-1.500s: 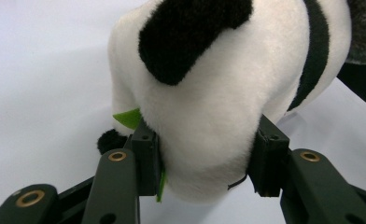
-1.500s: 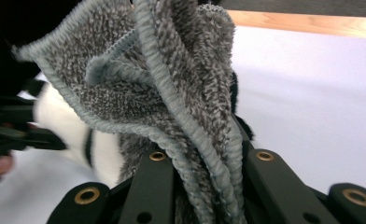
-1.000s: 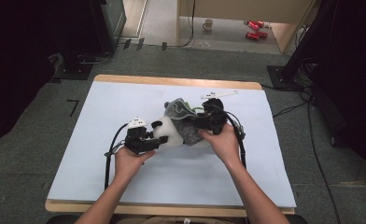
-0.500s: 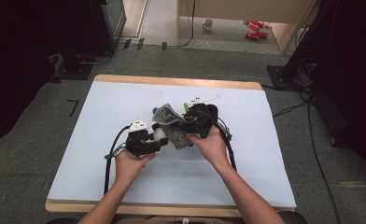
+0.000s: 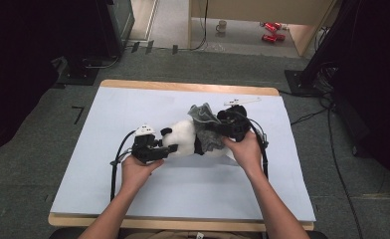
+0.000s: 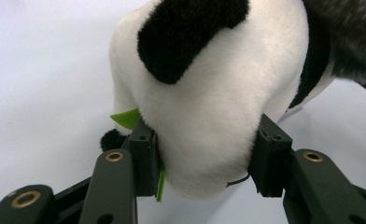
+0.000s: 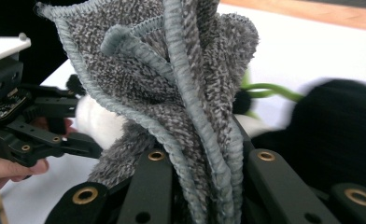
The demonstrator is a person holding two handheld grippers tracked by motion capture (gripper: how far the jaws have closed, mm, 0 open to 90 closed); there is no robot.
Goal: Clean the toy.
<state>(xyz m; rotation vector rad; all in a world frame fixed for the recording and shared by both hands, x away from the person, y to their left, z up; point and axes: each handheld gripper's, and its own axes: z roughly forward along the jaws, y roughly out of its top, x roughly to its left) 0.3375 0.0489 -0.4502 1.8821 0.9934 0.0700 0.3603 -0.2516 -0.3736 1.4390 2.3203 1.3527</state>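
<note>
A black-and-white panda plush (image 5: 183, 142) lies on its side on the pale blue mat (image 5: 133, 109). My left gripper (image 5: 166, 149) is shut on its white head (image 6: 204, 102), a pad pressing into the fur on each side (image 6: 204, 158). A green leaf (image 6: 127, 119) pokes out by the left jaw. My right gripper (image 5: 217, 130) is shut on a bunched grey towel cloth (image 5: 204, 122), which rests on the panda's body. In the right gripper view the cloth (image 7: 181, 93) rises in folds from between the jaws (image 7: 204, 175), with the panda's white fur (image 7: 99, 123) behind it.
The mat covers a wooden table whose edge (image 5: 183, 87) shows at the back and front. Cables trail from both grippers across the mat (image 5: 116, 164). On the floor beyond stand a mug (image 5: 223, 26) and red cans (image 5: 270, 31). Dark equipment flanks the table.
The right gripper swept the grey cloth left over the panda, then drew it back to the right, and more of the white head shows. The left gripper held still.
</note>
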